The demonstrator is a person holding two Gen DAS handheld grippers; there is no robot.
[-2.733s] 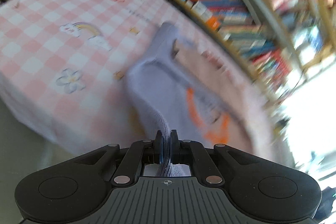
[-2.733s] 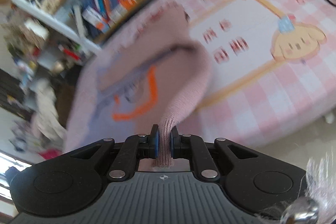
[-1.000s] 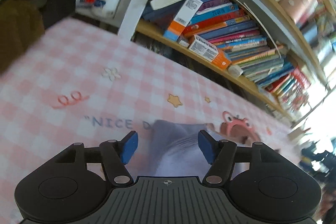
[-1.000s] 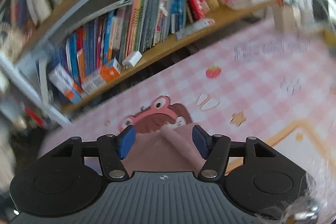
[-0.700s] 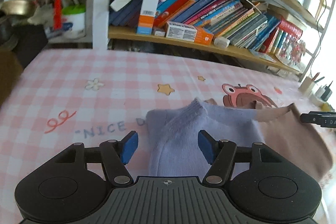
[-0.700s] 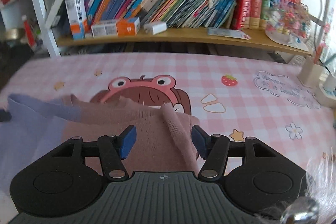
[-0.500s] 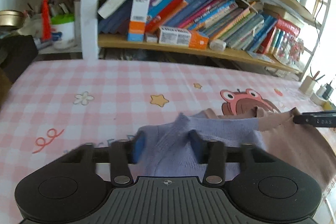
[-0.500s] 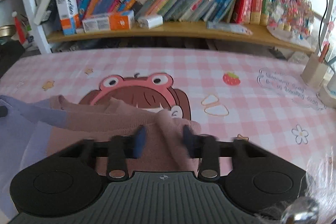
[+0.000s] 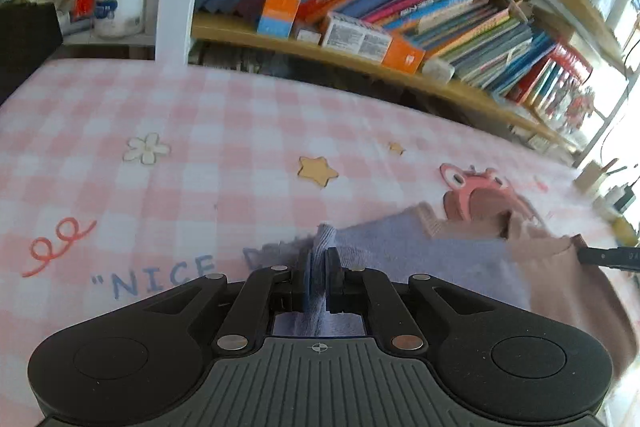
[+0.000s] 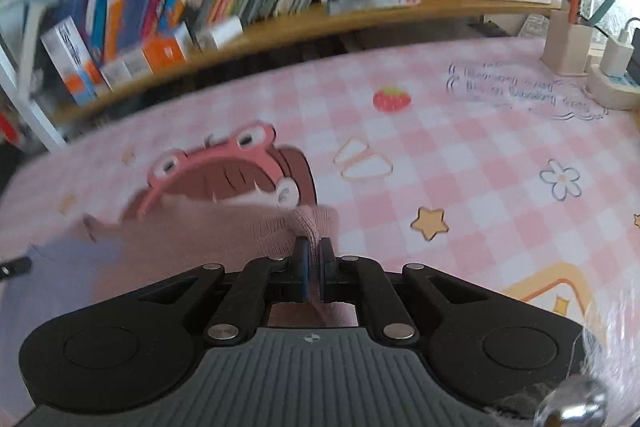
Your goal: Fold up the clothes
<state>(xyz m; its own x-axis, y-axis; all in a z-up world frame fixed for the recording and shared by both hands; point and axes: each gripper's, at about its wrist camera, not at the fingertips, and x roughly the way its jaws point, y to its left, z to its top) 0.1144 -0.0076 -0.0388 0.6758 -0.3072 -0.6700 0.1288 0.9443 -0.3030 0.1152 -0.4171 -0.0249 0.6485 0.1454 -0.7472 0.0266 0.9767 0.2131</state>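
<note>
A knit sweater, lavender on one half [image 9: 408,259] and dusty pink on the other [image 10: 208,239], lies on a pink checked cloth [image 9: 200,163]. My left gripper [image 9: 319,259] is shut on a pinch of the lavender edge near the printed word "NICE". My right gripper [image 10: 313,251] is shut on a fold of the pink edge just below a printed frog-hat cartoon [image 10: 224,167]. The right gripper's fingertip [image 9: 608,257] shows at the far right of the left wrist view, at the pink edge. The lower body of the sweater is hidden behind the grippers.
A wooden bookshelf full of books [image 9: 400,7] runs along the far edge of the cloth [image 10: 460,155]. A white jar [image 9: 120,3] stands at the far left. A pen holder [image 10: 568,47] and a power strip [image 10: 616,83] stand at the far right.
Both grippers were open over the laid-down sweater one second ago. They have since closed on its top edge, left on the lavender part, right on the pink part.
</note>
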